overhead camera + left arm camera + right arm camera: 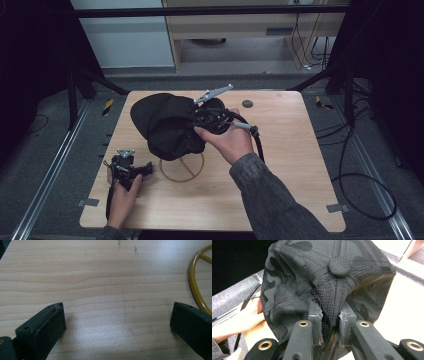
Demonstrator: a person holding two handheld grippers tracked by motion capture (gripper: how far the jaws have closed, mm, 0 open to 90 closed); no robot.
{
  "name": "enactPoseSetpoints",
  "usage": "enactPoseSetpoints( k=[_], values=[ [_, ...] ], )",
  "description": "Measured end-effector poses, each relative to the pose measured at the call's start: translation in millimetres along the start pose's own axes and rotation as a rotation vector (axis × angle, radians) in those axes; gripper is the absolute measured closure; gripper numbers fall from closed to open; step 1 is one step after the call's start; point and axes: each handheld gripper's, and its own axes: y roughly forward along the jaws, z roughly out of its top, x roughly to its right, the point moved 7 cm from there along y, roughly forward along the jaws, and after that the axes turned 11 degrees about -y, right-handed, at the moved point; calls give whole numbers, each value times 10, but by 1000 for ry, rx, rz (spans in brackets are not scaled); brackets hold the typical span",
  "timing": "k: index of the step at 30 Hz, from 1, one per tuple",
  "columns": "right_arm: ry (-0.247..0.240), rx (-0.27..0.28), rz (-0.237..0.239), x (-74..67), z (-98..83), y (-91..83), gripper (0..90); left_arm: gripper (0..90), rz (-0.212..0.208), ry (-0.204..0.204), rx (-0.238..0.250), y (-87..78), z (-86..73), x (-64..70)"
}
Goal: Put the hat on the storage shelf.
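we have the cap (167,125) pinched by a fold of its crown in the right hand-held gripper (331,322), held above the counter (280,180) over the far edge of the yellow ring (182,167). the ring lies just near of and below the cap. the left hand-held gripper (131,171) rests left of the ring, spread, nothing between its jaws.

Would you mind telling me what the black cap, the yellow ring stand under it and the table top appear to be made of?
The black cap looks like woven fabric with mesh panels: stitched seams, open weave and a faint camouflage print show. The yellow ring stand seems to be painted metal, thin, smooth and glossy. The table top looks like light wood or wood-look laminate: grain lines run across a slightly shiny surface.
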Motion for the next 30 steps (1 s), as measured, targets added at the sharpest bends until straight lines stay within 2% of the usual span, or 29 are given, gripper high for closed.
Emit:
enactPoseSetpoints(
  k=[20,30],
  values=[
    [11,-3,6,8,25,54,682,0,0,1,-1,-1,0,-1],
    [35,-15,-1,47,-2,42,576,0,0,1,-1,0,0,-1]
  ],
)
